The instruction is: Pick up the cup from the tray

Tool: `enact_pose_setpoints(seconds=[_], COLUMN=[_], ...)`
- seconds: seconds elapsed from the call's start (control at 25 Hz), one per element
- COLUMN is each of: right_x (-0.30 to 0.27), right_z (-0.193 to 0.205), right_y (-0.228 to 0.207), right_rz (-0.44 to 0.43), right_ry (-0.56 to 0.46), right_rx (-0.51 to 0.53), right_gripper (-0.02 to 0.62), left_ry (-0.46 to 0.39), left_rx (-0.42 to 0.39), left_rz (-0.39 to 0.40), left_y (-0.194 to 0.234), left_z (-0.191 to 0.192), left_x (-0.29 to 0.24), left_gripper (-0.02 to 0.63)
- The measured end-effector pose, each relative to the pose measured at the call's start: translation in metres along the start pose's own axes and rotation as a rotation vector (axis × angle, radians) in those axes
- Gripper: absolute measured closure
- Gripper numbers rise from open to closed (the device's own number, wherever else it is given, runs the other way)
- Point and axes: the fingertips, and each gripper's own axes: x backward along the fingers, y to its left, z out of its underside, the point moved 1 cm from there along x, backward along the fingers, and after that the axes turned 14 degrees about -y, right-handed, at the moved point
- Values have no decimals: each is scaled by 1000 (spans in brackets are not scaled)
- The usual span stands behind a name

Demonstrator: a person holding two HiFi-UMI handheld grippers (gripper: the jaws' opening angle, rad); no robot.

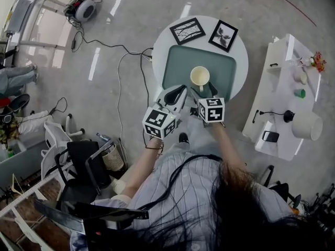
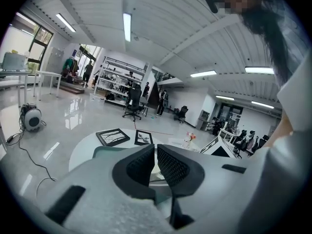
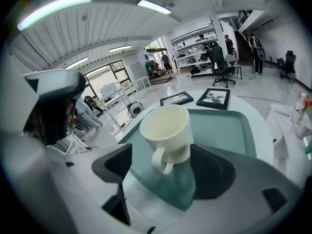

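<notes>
The cup (image 3: 165, 130) stands on the tray (image 3: 243, 126), unlifted; the right gripper (image 3: 165, 165) brackets it, jaws spread (pads not pressing). The left gripper (image 2: 156, 164), at the tray's near edge, is clenched and empty. Grasp and lift remain.

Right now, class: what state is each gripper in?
Left gripper: shut, empty.
Right gripper: open, cream ceramic cup between its jaws, not gripped.
</notes>
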Motion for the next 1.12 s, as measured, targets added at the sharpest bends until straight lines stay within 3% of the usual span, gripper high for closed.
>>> enact_pose_setpoints(seconds=[0.28,1.12], right_x=[-22,-51], right_z=[-3,-4], right_y=[-17,-19], right_rz=[71,61], right_ry=[-1,-5], right_rx=[32,120], right_gripper=[210,190], left_ry=[19,44], left_rx=[10,29], left_rz=[-8,-54], left_y=[6,12], left_z=[5,11], left_x=[-8,0], left_gripper=[592,592])
